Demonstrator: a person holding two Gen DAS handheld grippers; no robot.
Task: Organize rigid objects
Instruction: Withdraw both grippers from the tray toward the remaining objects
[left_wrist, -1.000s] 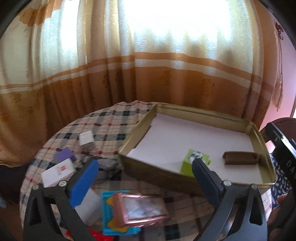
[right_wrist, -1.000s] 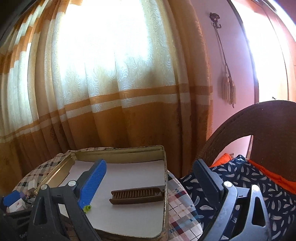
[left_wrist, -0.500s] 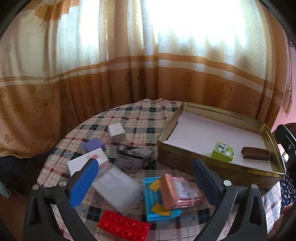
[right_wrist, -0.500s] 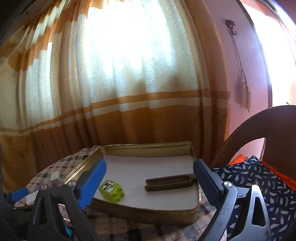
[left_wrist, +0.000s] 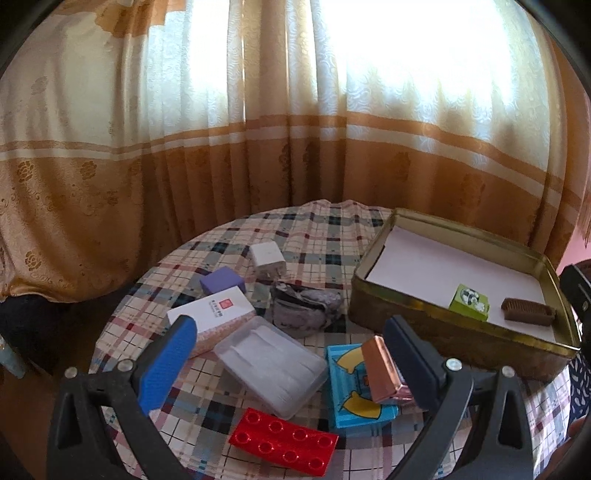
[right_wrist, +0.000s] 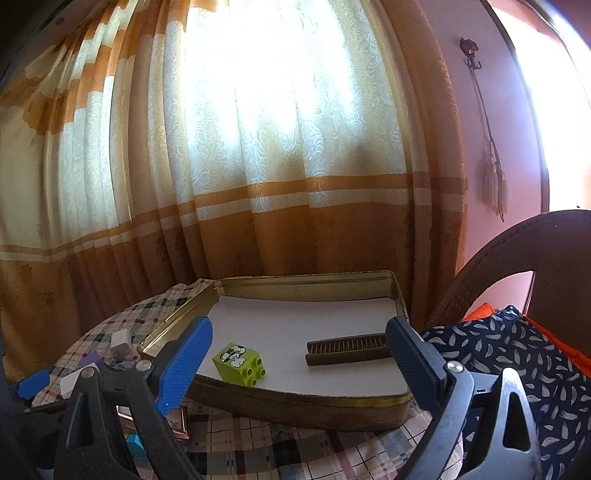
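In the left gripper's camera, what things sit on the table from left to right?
White box → clear case → blue box → gold tin, with green block then comb inside.

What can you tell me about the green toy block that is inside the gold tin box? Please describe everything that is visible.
The green toy block is a small lime-green plastic cube of the building-brick kind. One face carries a black-and-white printed picture; another shows four round studs facing sideways, so it lies tipped on its side. It rests on the white liner of the gold tin box, near the front wall. The brown comb lies apart from it. Neither tool touches it.
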